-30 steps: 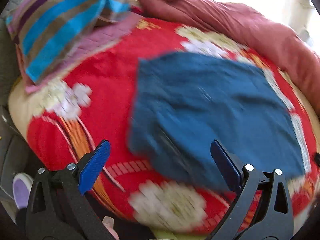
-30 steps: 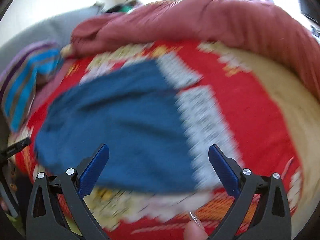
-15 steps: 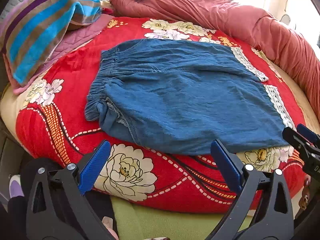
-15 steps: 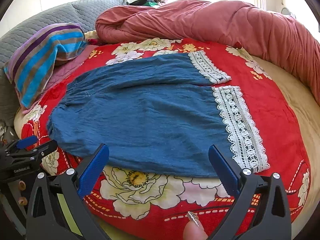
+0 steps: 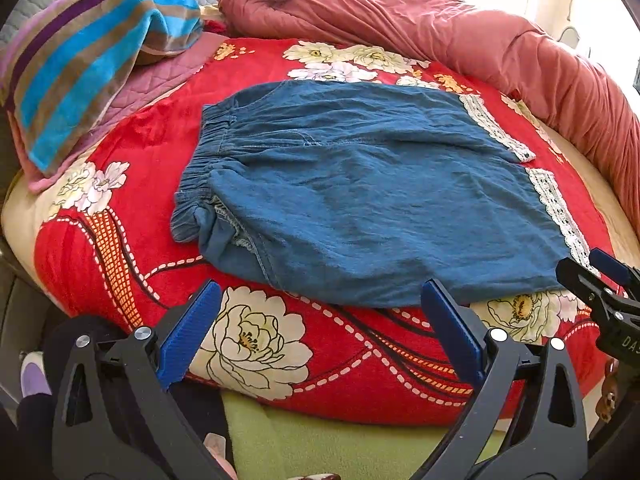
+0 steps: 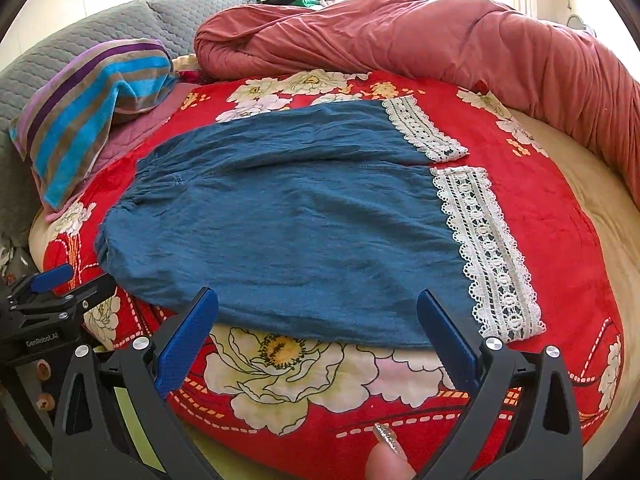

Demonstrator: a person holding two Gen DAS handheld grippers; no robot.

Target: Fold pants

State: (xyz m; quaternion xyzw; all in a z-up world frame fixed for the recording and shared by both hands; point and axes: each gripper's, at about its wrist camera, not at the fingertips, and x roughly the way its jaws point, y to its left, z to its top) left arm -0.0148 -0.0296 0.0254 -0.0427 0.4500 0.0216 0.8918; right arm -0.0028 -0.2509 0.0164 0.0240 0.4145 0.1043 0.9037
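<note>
Left wrist view: the left gripper (image 5: 320, 336) hangs over the near edge of the bed, its blue-padded fingers (image 5: 188, 336) spread wide with nothing between them. Ahead lie the blue denim-like pants with white lace hems (image 5: 380, 200), spread flat on the red blanket printed with large white flowers (image 5: 132, 136). The gathered elastic waistband (image 5: 200, 168) points left, and the two lace-trimmed leg ends (image 5: 556, 208) point right. The near left corner of the waist is turned over, showing an inner seam. At the back left, a folded towel striped in blue, brown and purple (image 5: 88, 56) rests on a pink quilted pillow (image 5: 160, 80). A rumpled dusty-red quilt (image 5: 460, 36) runs along the far side of the bed. The right gripper (image 5: 600, 280) enters at the right edge, close to the near lace hem; whether it touches the cloth is not clear.

Right wrist view: the right gripper (image 6: 318, 332) also has its fingers (image 6: 448, 340) set wide apart, holding nothing, just short of the pants' (image 6: 280, 232) near edge. The two lace cuffs (image 6: 488, 248) lie side by side at the right, a narrow strip of red blanket (image 6: 560, 240) showing between them. The left gripper (image 6: 60, 288) shows at the left edge, near the waist end. A fingertip with a glittered nail (image 6: 384, 452) appears at the bottom. A grey quilted headboard cushion (image 6: 80, 48) stands behind the striped towel (image 6: 92, 96).
</note>
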